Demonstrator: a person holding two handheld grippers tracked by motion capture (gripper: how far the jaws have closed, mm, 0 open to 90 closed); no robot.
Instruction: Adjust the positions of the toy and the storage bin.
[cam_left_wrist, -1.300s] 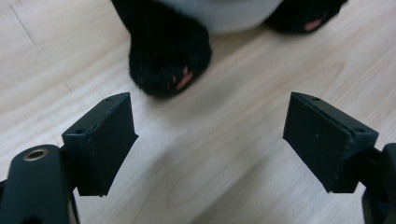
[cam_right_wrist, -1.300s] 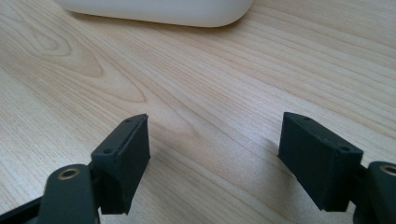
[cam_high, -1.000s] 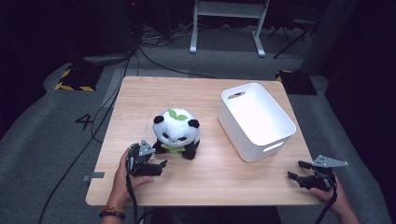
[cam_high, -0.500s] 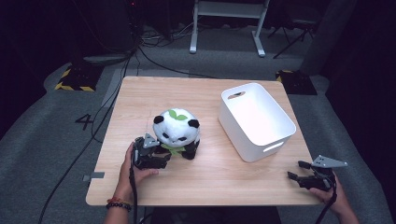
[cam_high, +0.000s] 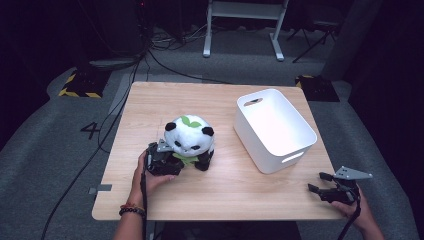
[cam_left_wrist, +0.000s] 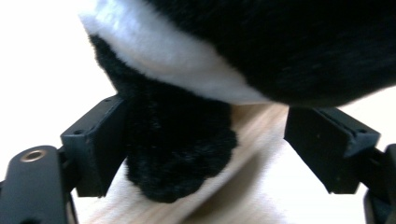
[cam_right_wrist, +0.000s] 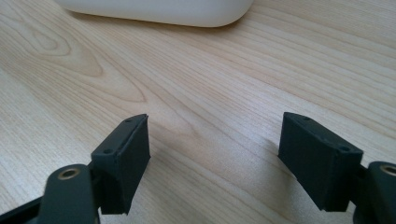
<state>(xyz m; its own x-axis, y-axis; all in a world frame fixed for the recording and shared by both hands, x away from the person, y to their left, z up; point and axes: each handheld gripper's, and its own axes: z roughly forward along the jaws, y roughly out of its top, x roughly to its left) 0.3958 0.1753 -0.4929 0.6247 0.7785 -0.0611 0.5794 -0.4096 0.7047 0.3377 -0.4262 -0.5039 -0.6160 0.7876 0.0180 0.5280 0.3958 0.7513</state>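
Panda (cam_high: 190, 140) paw sits between the spread left tongs (cam_left_wrist: 210, 154), ungripped; next they must clench. Right tongs (cam_right_wrist: 215, 158) rest released, well apart.

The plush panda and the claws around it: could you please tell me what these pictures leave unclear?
- High view: the left claw tips are hidden by the black-and-white plush panda.
- Left gripper view: the panda is cut off by the top edge; a black paw sits between open jaws, contact unclear.
- High view: the white plastic bin near wall hides part of its floor.
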